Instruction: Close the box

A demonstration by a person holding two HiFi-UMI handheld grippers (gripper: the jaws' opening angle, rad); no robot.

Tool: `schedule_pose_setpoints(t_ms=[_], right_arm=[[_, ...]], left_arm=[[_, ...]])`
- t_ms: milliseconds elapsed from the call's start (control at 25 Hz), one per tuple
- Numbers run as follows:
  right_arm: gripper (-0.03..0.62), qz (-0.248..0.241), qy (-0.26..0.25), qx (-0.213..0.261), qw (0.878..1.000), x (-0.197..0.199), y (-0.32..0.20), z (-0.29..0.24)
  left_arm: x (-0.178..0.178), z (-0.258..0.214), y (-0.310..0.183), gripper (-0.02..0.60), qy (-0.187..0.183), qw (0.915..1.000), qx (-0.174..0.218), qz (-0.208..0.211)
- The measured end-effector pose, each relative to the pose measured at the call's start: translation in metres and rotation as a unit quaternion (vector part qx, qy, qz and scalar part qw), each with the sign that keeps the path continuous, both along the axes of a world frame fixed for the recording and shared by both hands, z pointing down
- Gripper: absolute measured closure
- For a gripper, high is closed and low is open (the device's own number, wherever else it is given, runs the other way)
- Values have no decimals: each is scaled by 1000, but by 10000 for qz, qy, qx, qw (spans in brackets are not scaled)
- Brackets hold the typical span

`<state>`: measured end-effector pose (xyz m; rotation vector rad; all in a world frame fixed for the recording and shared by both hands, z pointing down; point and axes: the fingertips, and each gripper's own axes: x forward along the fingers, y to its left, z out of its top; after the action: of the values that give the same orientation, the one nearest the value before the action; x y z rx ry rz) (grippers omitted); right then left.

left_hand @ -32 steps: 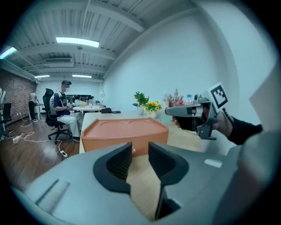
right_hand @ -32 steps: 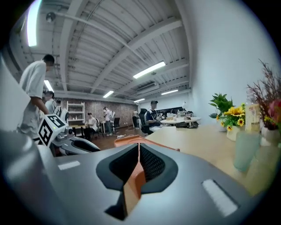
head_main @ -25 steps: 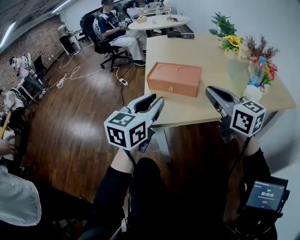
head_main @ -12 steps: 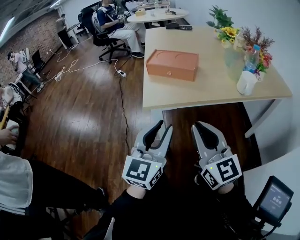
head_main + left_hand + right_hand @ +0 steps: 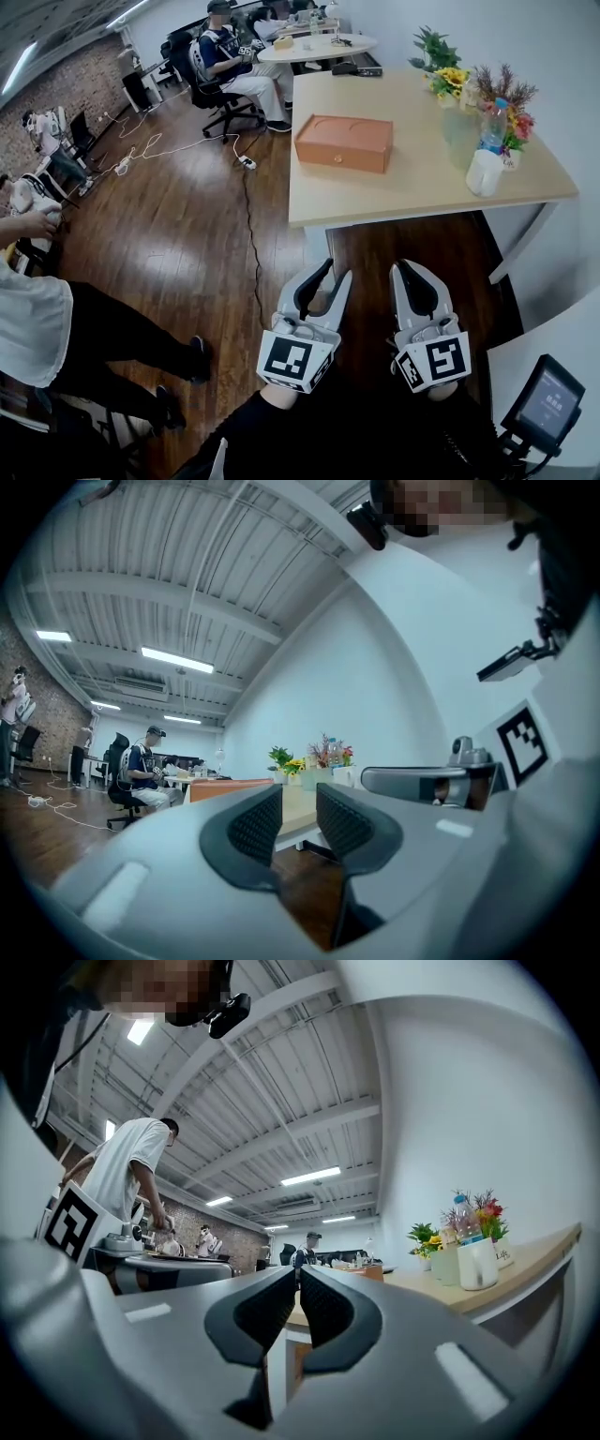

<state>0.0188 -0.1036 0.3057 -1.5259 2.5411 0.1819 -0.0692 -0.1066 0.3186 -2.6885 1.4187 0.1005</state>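
Orange box [image 5: 343,142], lid apparently down, is shown on the table [image 5: 412,183]. Left gripper [image 5: 333,272], jaws parted and empty, and right gripper [image 5: 406,270], jaws nearly together and empty, are held low, well apart from it. Closing is judged complete; at most the lid's seating need be confirmed.

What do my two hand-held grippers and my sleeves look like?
The left hand-held gripper and right hand-held gripper have light grey plastic bodies, black ribbed pads and a cube of black-and-white square markers. The sleeves are black.
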Motion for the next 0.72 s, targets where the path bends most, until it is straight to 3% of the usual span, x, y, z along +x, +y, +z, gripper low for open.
schedule_pose_setpoints(t_ms=[720], right_arm=[[594, -63, 97, -24, 9999, -8, 0, 2]], left_arm=[[-1, 8, -6, 487, 7, 10000, -57, -30]])
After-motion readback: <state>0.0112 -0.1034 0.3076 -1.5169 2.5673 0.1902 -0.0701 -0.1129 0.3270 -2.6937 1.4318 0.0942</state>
